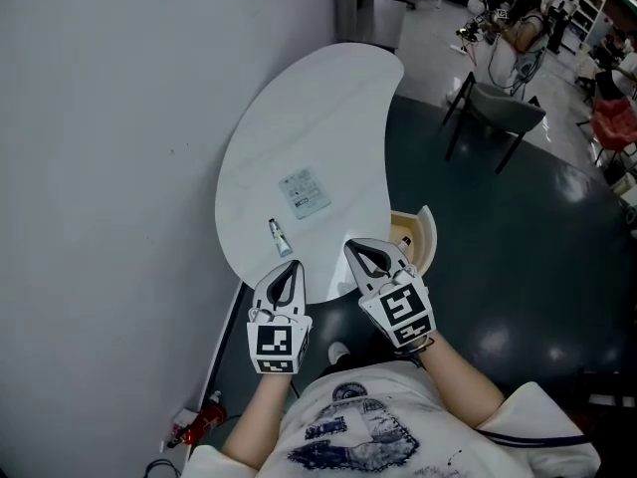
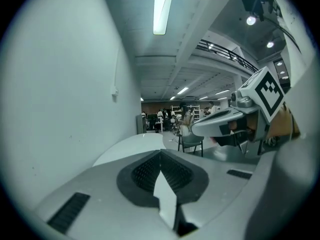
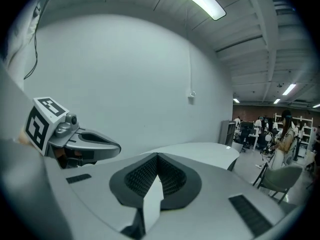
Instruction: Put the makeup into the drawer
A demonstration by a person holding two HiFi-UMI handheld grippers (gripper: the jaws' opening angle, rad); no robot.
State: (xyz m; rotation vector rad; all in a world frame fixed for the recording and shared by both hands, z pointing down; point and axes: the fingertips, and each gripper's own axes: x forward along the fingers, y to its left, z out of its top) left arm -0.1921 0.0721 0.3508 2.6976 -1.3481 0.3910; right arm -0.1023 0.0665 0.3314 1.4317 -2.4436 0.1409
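— Tongs first: left tongs [image 1: 294,267] and right tongs [image 1: 352,246]?
— Both clenched on nothing, held over the near edge of the bench [image 1: 299,118].
— Drawer [image 1: 426,235]?
— It stands open at the bench's right side; I can't make out its contents.
— Makeup?
— A flat packet [image 1: 305,192] and, nearer the tongs, a tube [image 1: 280,237] lie on the bench, untouched. I judge that nothing is stowed yet, so every pick is left.

No word or number can be read anywhere. The flat packet [image 1: 305,192] and the small tube [image 1: 279,235] on the white counter [image 1: 318,108] carry print too small to make out, and the graphic on the person's shirt [image 1: 348,431] is illegible. The cubes on the left gripper [image 1: 292,270] and right gripper [image 1: 356,249] show only black-and-white square patterns, no letters.
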